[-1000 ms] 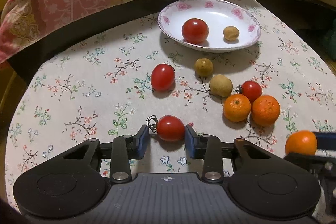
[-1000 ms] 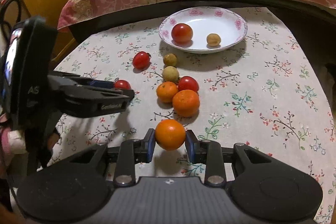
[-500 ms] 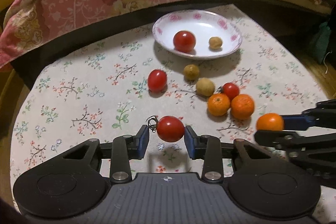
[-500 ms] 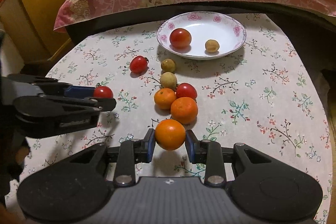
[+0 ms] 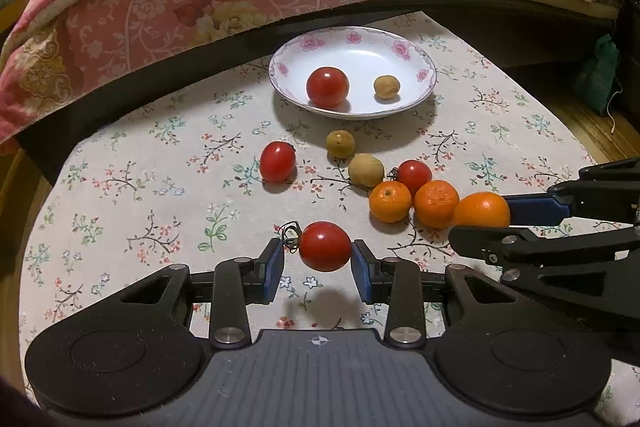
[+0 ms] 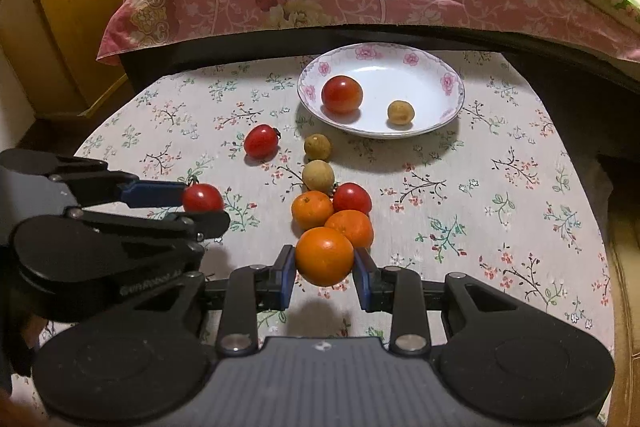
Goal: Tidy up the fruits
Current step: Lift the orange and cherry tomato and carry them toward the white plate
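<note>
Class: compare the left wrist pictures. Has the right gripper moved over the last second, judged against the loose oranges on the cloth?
Yes. The right gripper, shut on its orange, has come in from the right edge toward the loose oranges.

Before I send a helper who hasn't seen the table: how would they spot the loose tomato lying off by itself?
Start at the flowered plate. Just in front of it, fruit lies on the tablecloth. The lone tomato sits left of that cluster, touching nothing, unlike the tomato against the tangerines.

The left tongs (image 5: 318,259) have lifted the tomato (image 5: 325,246) off the tablecloth (image 5: 140,195).
</note>
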`<state>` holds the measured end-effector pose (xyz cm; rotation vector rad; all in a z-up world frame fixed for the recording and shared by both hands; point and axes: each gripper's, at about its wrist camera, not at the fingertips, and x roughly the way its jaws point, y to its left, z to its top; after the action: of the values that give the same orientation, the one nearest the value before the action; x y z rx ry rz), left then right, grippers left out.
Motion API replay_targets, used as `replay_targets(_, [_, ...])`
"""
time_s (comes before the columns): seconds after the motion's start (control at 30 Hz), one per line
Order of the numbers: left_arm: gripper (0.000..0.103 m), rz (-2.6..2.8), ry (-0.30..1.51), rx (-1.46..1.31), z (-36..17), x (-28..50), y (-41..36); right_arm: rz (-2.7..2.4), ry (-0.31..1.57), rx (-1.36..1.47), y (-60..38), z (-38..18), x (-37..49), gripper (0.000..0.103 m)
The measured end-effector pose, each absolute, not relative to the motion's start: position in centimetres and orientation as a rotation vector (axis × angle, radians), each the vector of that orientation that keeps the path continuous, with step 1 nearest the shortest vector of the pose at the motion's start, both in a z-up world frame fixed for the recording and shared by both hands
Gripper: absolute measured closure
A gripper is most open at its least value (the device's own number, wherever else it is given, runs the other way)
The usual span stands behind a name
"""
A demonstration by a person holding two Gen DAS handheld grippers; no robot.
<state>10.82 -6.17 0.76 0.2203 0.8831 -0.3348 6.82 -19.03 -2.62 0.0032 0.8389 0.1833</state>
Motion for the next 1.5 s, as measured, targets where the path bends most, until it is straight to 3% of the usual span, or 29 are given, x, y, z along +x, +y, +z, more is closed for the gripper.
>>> replay_targets(1.5, [0.059, -0.334, 0.893, 0.235, 0.7, 12.0, -7.3, 0.142, 0.845, 0.055, -19.7, -2.8, 8.1, 0.078])
